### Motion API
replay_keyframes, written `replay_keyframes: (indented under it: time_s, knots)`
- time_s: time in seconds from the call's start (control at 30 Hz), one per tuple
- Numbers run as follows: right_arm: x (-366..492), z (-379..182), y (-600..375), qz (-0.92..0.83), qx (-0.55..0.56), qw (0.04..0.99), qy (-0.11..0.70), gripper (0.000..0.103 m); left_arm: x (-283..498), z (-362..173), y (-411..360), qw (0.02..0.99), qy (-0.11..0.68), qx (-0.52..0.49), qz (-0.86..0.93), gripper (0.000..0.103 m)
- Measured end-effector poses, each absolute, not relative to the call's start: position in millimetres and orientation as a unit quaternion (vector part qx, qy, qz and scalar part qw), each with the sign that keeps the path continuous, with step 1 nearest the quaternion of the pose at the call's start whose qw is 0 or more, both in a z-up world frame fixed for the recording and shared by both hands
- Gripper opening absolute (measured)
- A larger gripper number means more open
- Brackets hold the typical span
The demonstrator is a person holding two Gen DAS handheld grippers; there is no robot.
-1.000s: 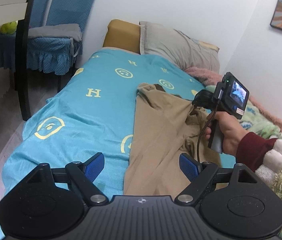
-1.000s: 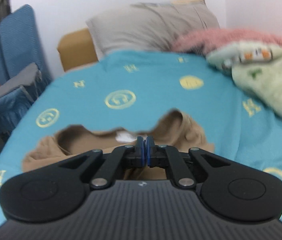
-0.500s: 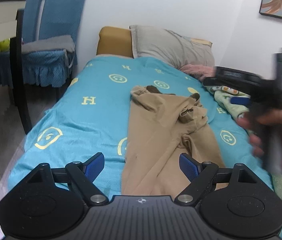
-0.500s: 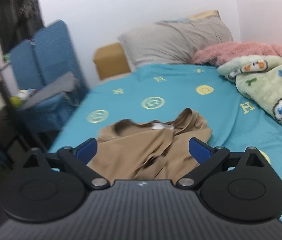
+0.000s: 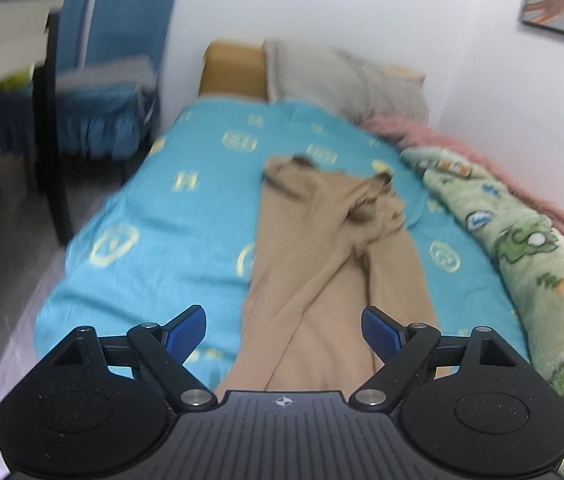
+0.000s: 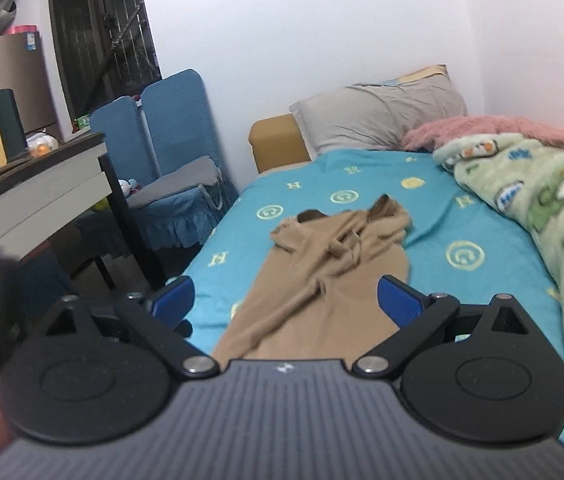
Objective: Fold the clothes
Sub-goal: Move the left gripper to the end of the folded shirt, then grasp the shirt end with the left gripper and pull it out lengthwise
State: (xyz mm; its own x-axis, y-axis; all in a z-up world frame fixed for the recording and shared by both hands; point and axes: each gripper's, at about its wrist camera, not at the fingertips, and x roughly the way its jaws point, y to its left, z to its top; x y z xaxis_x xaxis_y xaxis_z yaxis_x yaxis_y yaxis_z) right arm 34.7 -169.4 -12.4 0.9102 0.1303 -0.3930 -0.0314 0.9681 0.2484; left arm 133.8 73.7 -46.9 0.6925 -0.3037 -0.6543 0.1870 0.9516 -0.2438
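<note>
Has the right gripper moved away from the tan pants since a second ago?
Yes. The right gripper has pulled back toward the foot of the bed, leaving the tan pants lying free.

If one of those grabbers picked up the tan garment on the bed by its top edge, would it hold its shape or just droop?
The tan garment would probably droop: it lies creased and bunched near its top, like thin soft cloth. It looks light, so a pinch should lift it, though the long lower part would likely trail on the blue bedspread. Pushing would probably wrinkle it rather than slide it.
</note>
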Motion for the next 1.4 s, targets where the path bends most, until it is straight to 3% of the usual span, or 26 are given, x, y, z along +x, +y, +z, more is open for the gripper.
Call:
replay_keyframes:
  time_s: [0.43, 0.77, 0.87, 0.93, 1.0, 1.23, 1.4]
  knots:
    - [24, -39, -208, -0.030, 0.162, 0.948, 0.272, 0.100, 132, -87, 188, 0.821, 0.512, -0.249, 0.026, 0.078]
    - [23, -52, -221, -0.025, 0.210, 0.935, 0.284, 0.100, 129, -116, 185, 0.782, 0.557, -0.275, 0.052, 0.065]
    - [24, -54, -222, -0.026, 0.215, 0.933, 0.288, 0.100, 126, -118, 184, 0.780, 0.559, -0.275, 0.061, 0.042]
    - [25, -55, -223, -0.029, 0.217, 0.931, 0.292, 0.100, 123, -118, 184, 0.779, 0.558, -0.281, 0.056, 0.016]
    - [27, -57, -226, -0.029, 0.224, 0.928, 0.296, 0.100, 121, -116, 182, 0.782, 0.553, -0.283, 0.051, 0.006]
    - [26, -61, -231, -0.030, 0.240, 0.923, 0.301, 0.100, 97, -75, 159, 0.832, 0.509, -0.220, 0.016, 0.003]
    - [28, -63, -231, -0.028, 0.242, 0.922, 0.302, 0.100, 54, -34, 116, 0.884, 0.451, -0.104, -0.059, 0.002]
